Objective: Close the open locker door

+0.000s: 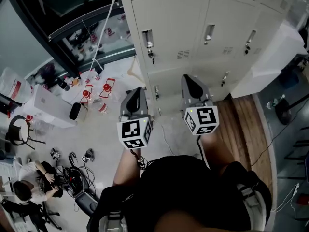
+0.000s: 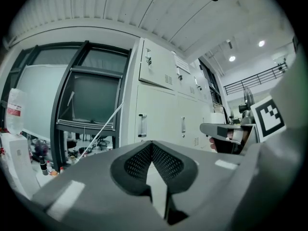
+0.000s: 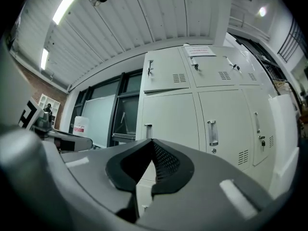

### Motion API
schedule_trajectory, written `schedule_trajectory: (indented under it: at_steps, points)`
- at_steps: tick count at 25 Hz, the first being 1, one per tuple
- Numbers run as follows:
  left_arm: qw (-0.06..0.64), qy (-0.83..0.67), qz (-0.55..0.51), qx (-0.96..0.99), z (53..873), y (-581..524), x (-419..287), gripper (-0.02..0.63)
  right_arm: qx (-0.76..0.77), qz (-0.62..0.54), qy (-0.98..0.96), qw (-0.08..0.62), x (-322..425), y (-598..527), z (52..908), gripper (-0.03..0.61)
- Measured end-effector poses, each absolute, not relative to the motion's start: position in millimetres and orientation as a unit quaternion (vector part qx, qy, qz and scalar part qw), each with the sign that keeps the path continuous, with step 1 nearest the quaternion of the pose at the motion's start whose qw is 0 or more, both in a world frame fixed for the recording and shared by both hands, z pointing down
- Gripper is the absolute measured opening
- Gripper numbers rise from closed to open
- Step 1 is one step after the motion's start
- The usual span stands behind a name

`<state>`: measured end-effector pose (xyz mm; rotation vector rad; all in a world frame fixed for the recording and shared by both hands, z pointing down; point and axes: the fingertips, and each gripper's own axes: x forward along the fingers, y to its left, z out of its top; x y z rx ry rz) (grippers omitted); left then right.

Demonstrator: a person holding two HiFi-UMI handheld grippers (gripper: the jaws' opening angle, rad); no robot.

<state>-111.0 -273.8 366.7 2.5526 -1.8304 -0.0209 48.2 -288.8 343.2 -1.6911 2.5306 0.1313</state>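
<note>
Ahead of and above the shut, empty left tongs [image 2: 152,144] and right tongs [image 3: 152,141], seemingly nearer the left: ajar pale-grey metal locker door [image 3: 166,73], long axis upright.

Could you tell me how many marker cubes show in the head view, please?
2. The left cube rides on the left gripper, below centre; the right cube on the right gripper, beside it. None seems hidden.

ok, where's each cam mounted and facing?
Head view: on the person's head, steeply down at lockers and floor; shows left gripper, right gripper, torso.
Left gripper view: on left gripper, level along its shut jaws toward lockers and window; right gripper at right edge.
Right gripper view: on right gripper, along its shut jaws at lockers; left gripper at left edge.
Shared: lockers in all three.
</note>
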Motion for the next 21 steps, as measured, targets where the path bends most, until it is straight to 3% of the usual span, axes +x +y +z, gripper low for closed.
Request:
schedule_trajectory:
  at_steps: [21]
  points:
    - [-0.006, -0.583, -0.008, 0.812, 357.9, -261.0, -97.1, 0.0, -0.541, 0.041, 0.838, 0.055, 51.2, -282.3, 342.3, 0.009]
